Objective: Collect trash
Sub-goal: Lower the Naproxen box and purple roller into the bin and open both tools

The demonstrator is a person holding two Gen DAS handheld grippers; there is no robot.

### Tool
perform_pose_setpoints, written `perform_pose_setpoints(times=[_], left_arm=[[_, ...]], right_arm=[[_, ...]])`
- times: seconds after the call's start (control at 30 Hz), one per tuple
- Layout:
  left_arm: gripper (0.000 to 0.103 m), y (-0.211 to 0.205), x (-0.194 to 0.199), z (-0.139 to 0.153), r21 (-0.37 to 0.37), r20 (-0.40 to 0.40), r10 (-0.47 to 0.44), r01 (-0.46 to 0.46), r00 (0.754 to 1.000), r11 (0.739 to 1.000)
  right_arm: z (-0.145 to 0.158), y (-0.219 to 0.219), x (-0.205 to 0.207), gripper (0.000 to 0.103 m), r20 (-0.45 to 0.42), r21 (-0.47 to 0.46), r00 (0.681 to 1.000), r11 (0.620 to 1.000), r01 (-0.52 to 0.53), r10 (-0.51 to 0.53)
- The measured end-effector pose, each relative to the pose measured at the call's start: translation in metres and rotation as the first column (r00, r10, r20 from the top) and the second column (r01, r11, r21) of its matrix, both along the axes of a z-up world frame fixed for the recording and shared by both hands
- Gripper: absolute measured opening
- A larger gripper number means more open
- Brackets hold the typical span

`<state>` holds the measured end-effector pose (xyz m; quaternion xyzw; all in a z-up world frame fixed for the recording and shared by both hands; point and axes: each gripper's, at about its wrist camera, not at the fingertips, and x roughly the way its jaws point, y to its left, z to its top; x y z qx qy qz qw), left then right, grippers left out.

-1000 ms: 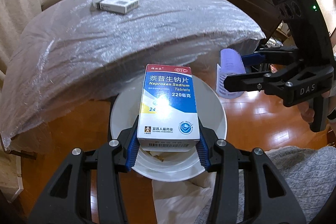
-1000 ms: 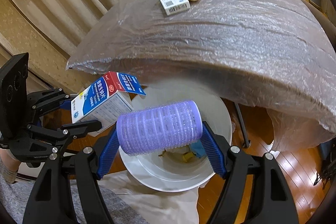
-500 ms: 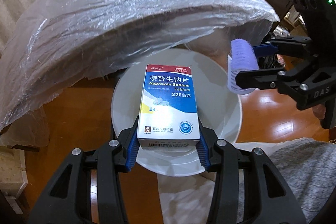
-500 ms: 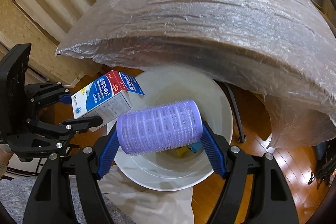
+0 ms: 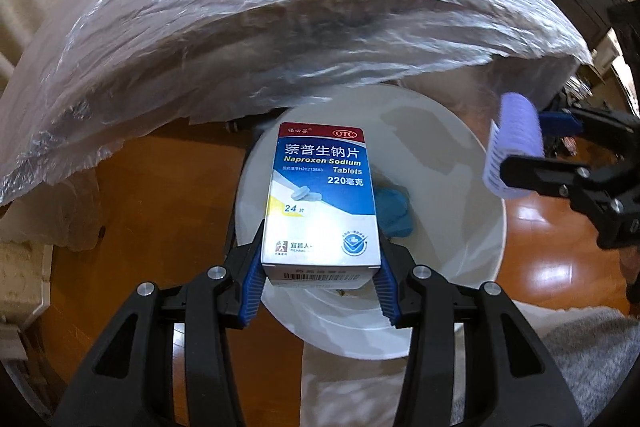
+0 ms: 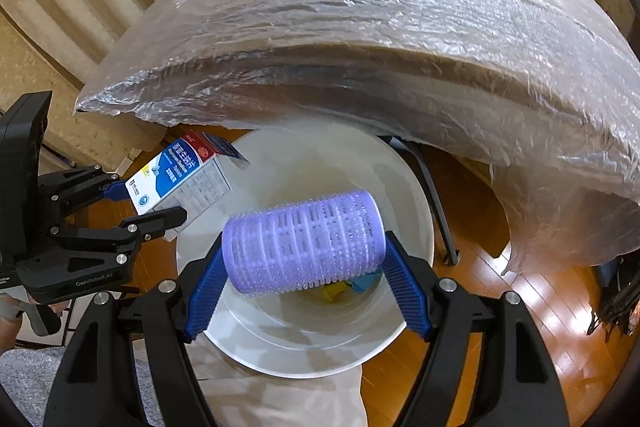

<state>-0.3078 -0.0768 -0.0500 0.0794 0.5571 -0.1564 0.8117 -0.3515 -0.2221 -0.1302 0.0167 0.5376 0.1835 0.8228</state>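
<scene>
Two items are held over the white bin (image 6: 416, 187), so the step in hand looks like the drop. The left gripper (image 5: 320, 269) has its jaws clamped on a medicine box (image 5: 322, 199), upright, blue and white with a red top band, above the bin's 9 o'clock rim. The right gripper (image 6: 304, 267) pinches a purple hair roller (image 6: 302, 241) by its ends, lying crosswise over the bin's middle. Next move likely calls for opening both jaws. More trash sits on the plastic-covered table (image 6: 400, 27) at 12 o'clock.
</scene>
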Motion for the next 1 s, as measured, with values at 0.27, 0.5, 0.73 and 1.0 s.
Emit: perform_pose_setpoints(times=[0.27,0.5,0.73,1.0], left_arm=[[0.047,0.012,-0.002,0.003,0.007,0.023,0.061,-0.062,0.998,0.998],[0.047,0.01,-0.001,-0.009,0.032,0.013,0.059,-0.06,0.998,0.998],[0.047,0.012,0.0,-0.028,0.052,0.003,0.046,-0.046,0.999,0.998],[0.047,0.006,0.001,-0.034,0.069,0.011,0.036,-0.037,0.999,0.997]], right_arm=[[-0.003,-0.001,0.0,0.073,0.013,-0.004,1.0,1.0,0.009,-0.009],[-0.008,-0.003,-0.001,0.073,0.002,-0.002,1.0,1.0,0.007,-0.007],[-0.016,-0.002,0.003,0.073,-0.014,-0.023,1.0,1.0,0.0,-0.001],[-0.023,0.0,0.006,0.073,-0.024,-0.035,1.0,0.999,0.001,-0.002]])
